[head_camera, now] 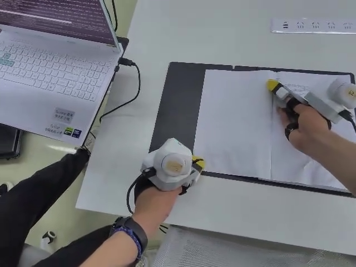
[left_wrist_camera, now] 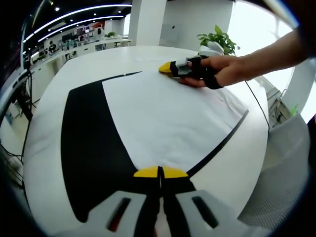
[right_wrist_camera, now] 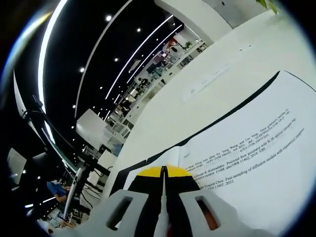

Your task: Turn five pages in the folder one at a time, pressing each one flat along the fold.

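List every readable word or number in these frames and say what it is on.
"Fast sampling of diffusion models with": printed on the page, right gripper view.
"2022": same page, one line lower, faint.
Other print on that page: too blurred to read.
Text on the laptop screen: too small.
Print on the laptop stickers: unreadable.
Markings on the power strip: too small.

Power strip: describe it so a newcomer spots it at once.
Find the open black folder on the white workbench. Past its far edge, to the right, lies the power strip: a long flat white bar with a row of sockets, unlike the keyed laptop.
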`<action>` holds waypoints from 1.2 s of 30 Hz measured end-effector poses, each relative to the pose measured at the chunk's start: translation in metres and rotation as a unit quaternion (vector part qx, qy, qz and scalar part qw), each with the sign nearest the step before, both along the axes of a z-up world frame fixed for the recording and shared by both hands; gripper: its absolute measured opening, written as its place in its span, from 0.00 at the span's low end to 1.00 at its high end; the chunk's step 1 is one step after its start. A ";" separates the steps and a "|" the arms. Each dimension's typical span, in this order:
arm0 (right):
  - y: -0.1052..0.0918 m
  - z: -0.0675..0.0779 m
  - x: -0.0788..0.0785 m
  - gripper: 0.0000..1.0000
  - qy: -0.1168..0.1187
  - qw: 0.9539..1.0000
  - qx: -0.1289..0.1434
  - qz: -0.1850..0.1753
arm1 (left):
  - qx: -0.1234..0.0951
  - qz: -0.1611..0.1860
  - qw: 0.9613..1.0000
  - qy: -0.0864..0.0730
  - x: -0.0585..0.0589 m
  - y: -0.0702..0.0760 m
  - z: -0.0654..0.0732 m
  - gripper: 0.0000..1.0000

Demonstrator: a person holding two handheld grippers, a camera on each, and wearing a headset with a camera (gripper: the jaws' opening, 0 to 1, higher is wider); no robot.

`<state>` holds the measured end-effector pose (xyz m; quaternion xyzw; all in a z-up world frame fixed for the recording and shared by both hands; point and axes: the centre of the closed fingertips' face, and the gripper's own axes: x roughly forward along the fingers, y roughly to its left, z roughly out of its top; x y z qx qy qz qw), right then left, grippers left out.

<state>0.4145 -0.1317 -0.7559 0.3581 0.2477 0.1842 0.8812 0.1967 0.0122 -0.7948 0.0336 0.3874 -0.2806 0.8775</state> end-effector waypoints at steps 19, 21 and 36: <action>0.012 -0.004 -0.009 0.00 -0.022 0.997 -0.056 0.047 | 0.003 0.005 1.000 -0.007 0.001 0.000 -0.002 0.00; 0.015 -0.004 -0.017 0.00 -0.029 0.995 -0.073 0.066 | 0.002 0.004 1.000 -0.008 0.001 0.000 -0.001 0.00; 0.012 -0.008 -0.068 0.00 -0.037 0.992 -0.066 0.096 | 0.006 -0.002 1.000 -0.020 -0.001 0.000 0.001 0.00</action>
